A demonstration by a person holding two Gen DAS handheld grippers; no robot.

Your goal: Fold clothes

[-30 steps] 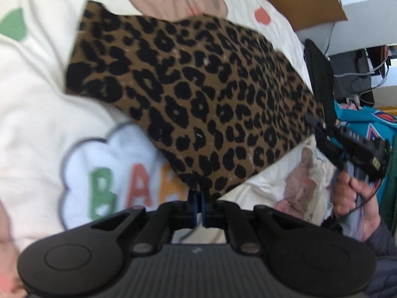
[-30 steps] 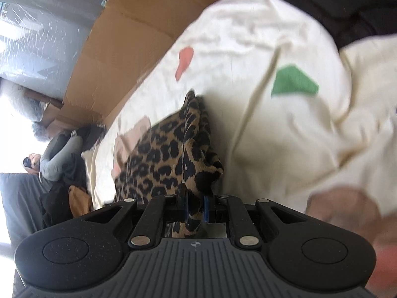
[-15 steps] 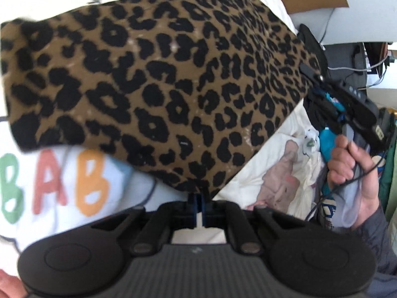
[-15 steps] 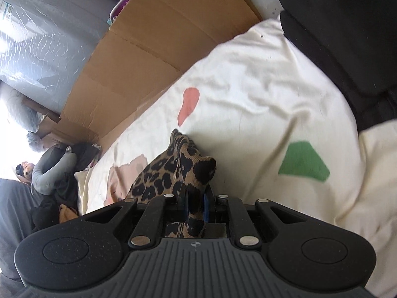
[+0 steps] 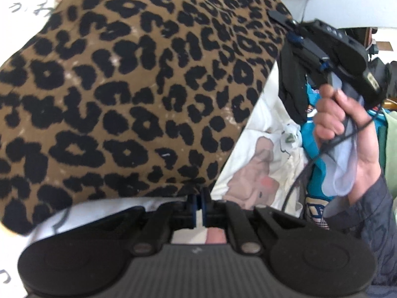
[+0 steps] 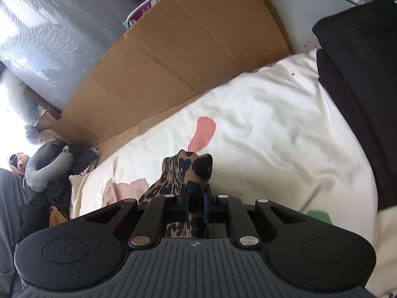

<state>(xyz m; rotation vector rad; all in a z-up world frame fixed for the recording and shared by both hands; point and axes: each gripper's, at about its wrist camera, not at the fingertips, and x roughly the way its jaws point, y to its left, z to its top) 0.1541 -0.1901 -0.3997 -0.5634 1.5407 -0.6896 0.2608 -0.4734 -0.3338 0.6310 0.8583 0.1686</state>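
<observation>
Cream bedspread (image 6: 273, 124) below; both claws pinch leopard-print garment (image 5: 129, 87).

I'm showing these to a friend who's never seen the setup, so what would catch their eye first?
The brown leopard-print garment fills most of the left wrist view, held up above the cream printed bedsheet. The left gripper pinches its lower edge, and the right gripper clamps a bunched corner. At the right of the left wrist view a hand grips the other gripper's handle, and flattened brown cardboard stands behind the bed.
</observation>
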